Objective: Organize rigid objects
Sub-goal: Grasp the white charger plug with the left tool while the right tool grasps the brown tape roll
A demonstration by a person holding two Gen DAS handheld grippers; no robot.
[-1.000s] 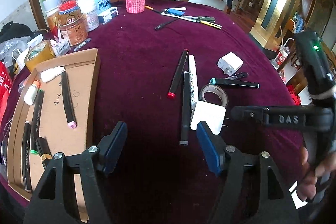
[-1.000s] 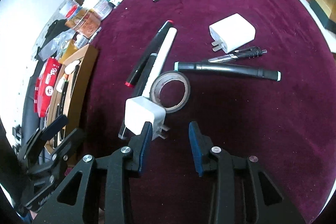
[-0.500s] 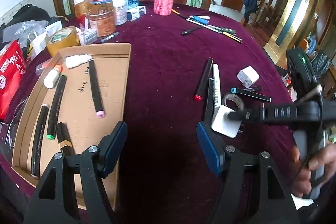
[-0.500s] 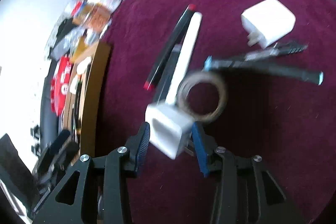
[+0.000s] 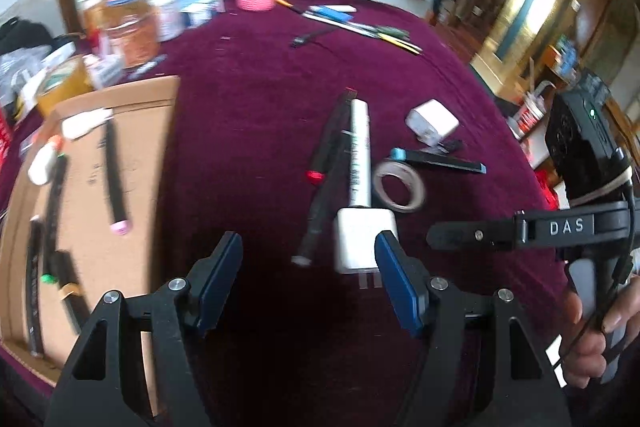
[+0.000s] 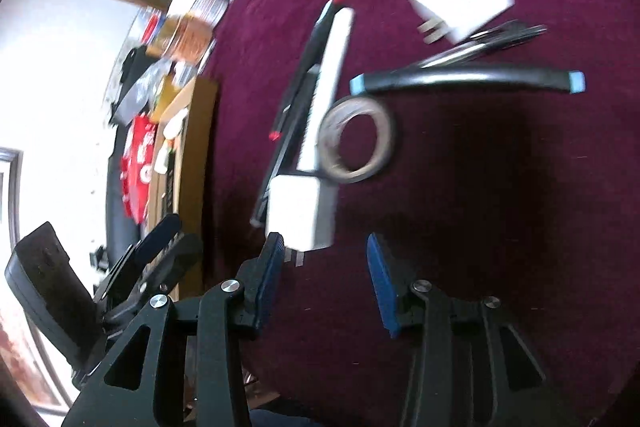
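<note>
Left gripper (image 5: 308, 267) hovering low over cloth (image 5: 256, 99), jaws wide apart, holding nothing. Right gripper (image 6: 326, 275) likewise spread, empty. White charger (image 6: 300, 211) lying on cloth at 12 o'clock from right gripper's left finger, just past its tip; contact unclear, blurred. Tape ring (image 6: 356, 141) at 1 o'clock beyond charger, against white marker (image 6: 330, 67). 2nd charger (image 6: 464, 3) farther out. Cardboard tray (image 5: 160, 131) w/ pens at 9 o'clock of left gripper.

Matt maroon tablecloth (image 5: 248, 95), brown cardboard tray (image 5: 160, 131), seemingly glossy tape roll (image 5: 400, 181)
</note>
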